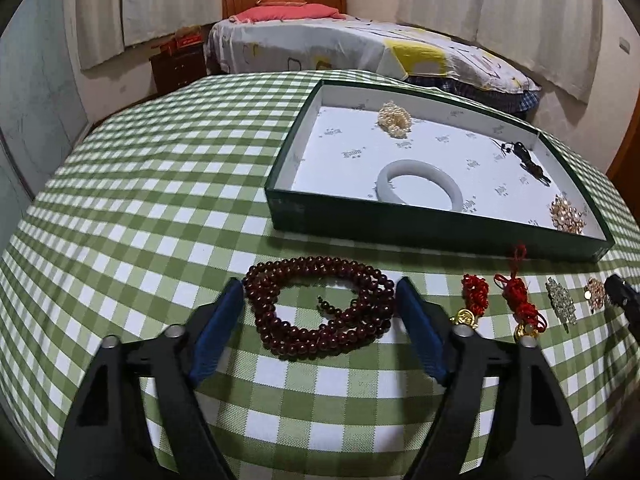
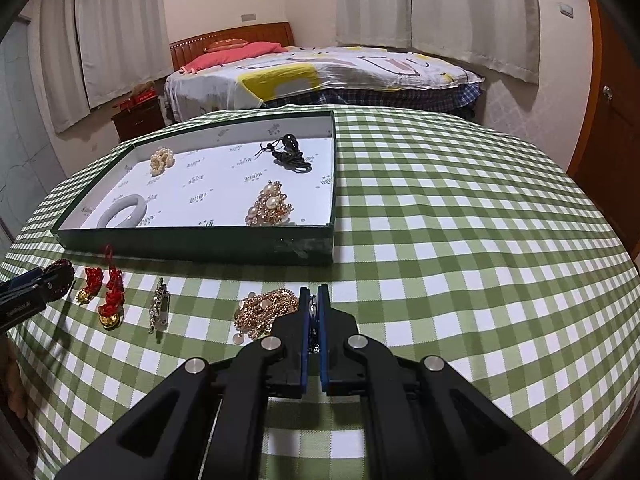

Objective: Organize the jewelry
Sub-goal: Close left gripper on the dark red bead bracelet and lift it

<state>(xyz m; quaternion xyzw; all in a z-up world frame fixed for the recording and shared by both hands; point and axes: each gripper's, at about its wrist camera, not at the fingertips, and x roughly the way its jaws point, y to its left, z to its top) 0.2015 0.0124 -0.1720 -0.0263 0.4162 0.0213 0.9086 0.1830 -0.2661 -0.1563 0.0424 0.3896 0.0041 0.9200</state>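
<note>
Left tongs stand released astride the dark red bead necklace near the worktop's front edge; right tongs are clenched on a small metallic piece beside the gold chain. Four pieces lie in the green box: pale smooth bangle, knobbly pearls, dark cord, gold-and-pearl cluster. Red tassel charms and a sparkly clip await.

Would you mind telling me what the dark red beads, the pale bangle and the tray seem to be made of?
The dark red beads look like polished wood or stone: round, glossy, with small highlights. The pale bangle looks like jade or glass: milky, smooth, softly shiny. The tray looks like cardboard: thin straight walls, matte dark green outside, white printed paper inside.
</note>
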